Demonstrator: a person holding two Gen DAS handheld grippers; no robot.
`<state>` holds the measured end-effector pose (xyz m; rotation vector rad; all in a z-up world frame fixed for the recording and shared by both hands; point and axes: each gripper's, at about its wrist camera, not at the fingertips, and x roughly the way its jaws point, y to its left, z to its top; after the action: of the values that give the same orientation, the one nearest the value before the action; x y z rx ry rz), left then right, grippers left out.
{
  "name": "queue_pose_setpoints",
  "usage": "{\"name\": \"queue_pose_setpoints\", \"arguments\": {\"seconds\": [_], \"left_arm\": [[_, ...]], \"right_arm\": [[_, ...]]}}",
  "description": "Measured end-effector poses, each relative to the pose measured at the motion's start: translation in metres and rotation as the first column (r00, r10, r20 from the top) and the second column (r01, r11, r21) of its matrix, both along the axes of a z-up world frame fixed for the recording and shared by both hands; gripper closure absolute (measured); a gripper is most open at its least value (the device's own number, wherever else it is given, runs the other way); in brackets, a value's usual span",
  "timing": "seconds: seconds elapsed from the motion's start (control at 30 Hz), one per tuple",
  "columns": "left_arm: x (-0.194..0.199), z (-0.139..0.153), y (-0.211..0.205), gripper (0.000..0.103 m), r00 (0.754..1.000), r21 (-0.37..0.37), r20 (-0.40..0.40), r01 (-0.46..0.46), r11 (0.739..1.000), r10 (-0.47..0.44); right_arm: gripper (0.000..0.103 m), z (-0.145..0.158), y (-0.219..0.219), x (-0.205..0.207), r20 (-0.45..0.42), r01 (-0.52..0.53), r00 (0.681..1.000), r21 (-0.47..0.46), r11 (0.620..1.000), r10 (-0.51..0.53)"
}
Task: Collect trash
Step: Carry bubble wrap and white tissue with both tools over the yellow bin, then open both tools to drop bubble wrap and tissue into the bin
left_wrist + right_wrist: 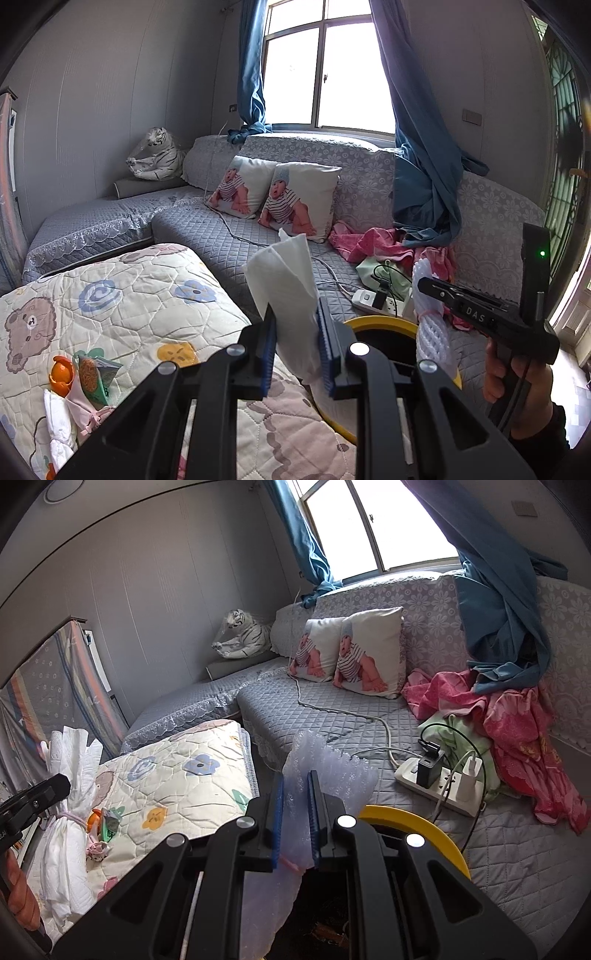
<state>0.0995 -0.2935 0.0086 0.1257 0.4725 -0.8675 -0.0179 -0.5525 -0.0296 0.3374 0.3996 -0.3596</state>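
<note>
White tissue [284, 291] is pinched in the left tool [295, 347]; bubble wrap [325, 771] in the right tool [295, 823].

Both grippers are clamped down on stuff right now. The left gripper [295, 347] pinches a white tissue [284, 288], and the right gripper [295, 808] squeezes a bubble-wrap piece [325, 771], held level side by side.

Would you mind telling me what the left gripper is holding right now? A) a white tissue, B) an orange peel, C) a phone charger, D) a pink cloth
A: the left gripper is shut on a white tissue that sticks up between its blue pads, beside the yellow-rimmed bin.
</note>
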Motion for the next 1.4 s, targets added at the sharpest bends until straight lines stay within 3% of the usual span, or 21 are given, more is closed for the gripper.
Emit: {"name": "queue_pose_setpoints", "arguments": {"seconds": [0.37, 0.6, 0.77, 1.13, 1.33, 1.4], "left_arm": [[-0.009, -0.024, -0.04, 0.084, 0.996, 0.014, -0.03, 0.09, 0.996, -0.089], [-0.009, -0.052, -0.071, 0.083, 0.99, 0.072, -0.074, 0.127, 0.989, -0.122], [-0.005, -0.074, -0.084, 0.083, 0.982, 0.116, -0.133, 0.151, 0.982, -0.135], [-0.002, -0.09, -0.097, 0.083, 0.976, 0.15, -0.168, 0.165, 0.975, -0.139], [0.003, -0.09, -0.098, 0.076, 0.977, 0.15, -0.176, 0.148, 0.978, -0.12], [0.003, -0.09, -0.097, 0.068, 0.977, 0.147, -0.178, 0.144, 0.979, -0.117]], "right_arm": [[0.091, -0.024, -0.024, -0.004, -0.059, 0.102, 0.993, -0.018, 0.995, -0.103], [0.091, -0.039, -0.041, -0.005, -0.104, 0.158, 0.982, -0.022, 0.987, -0.159], [0.091, -0.051, -0.047, -0.002, -0.129, 0.154, 0.98, 0.007, 0.988, -0.151], [0.091, -0.064, -0.057, 0.001, -0.153, 0.173, 0.974, 0.044, 0.984, -0.165], [0.09, -0.07, -0.063, 0.003, -0.166, 0.181, 0.971, 0.06, 0.982, -0.169], [0.09, -0.071, -0.065, 0.003, -0.165, 0.183, 0.972, 0.073, 0.98, -0.169]]}}
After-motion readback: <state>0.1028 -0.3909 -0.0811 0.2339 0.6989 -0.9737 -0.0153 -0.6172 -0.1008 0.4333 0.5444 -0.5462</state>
